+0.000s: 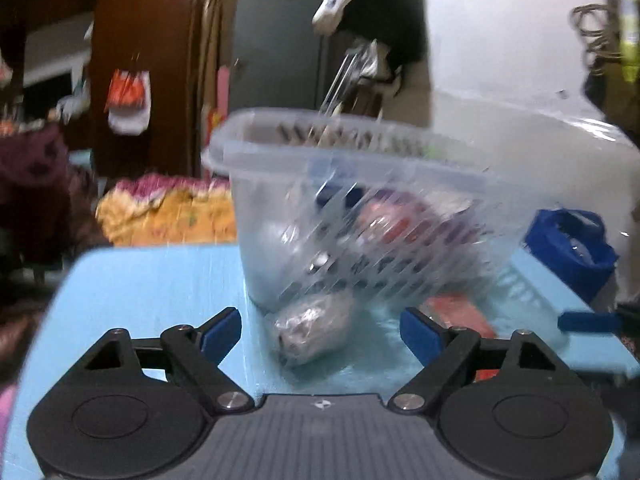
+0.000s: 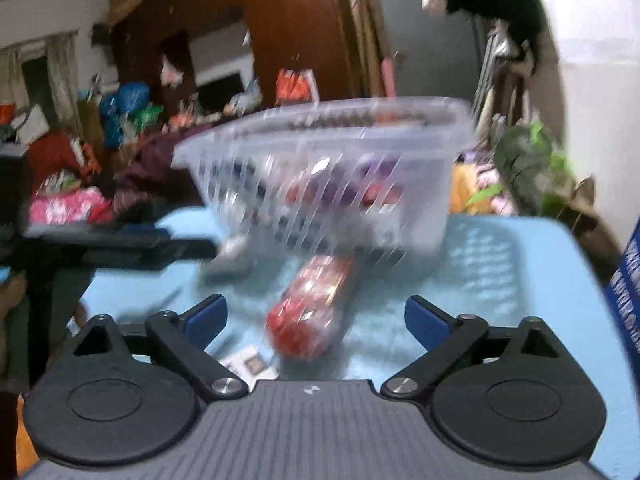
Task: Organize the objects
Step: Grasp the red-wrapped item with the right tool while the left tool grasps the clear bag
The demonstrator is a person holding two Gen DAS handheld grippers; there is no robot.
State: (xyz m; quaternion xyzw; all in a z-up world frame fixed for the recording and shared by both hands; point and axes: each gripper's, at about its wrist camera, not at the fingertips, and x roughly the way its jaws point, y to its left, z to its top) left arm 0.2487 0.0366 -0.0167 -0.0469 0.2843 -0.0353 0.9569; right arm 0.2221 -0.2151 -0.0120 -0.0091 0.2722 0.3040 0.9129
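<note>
A clear plastic slotted basket (image 1: 352, 184) stands on the light blue table (image 1: 152, 280) and holds several wrapped items. A silver wrapped packet (image 1: 312, 326) lies on the table in front of it, between the fingers of my open left gripper (image 1: 320, 330). In the right wrist view the same basket (image 2: 328, 176) is ahead, and a red wrapped packet (image 2: 312, 308) lies on the table (image 2: 500, 272) between the fingers of my open right gripper (image 2: 316, 316). Neither gripper touches its packet. The left gripper's arm (image 2: 112, 244) shows at the left of the right wrist view. Both views are blurred.
A blue container (image 1: 572, 248) stands at the table's right side, with a red flat item (image 1: 460, 308) near it. A small card (image 2: 248, 364) lies by the right gripper. A plant (image 2: 528, 160) and cluttered clothes and bags surround the table.
</note>
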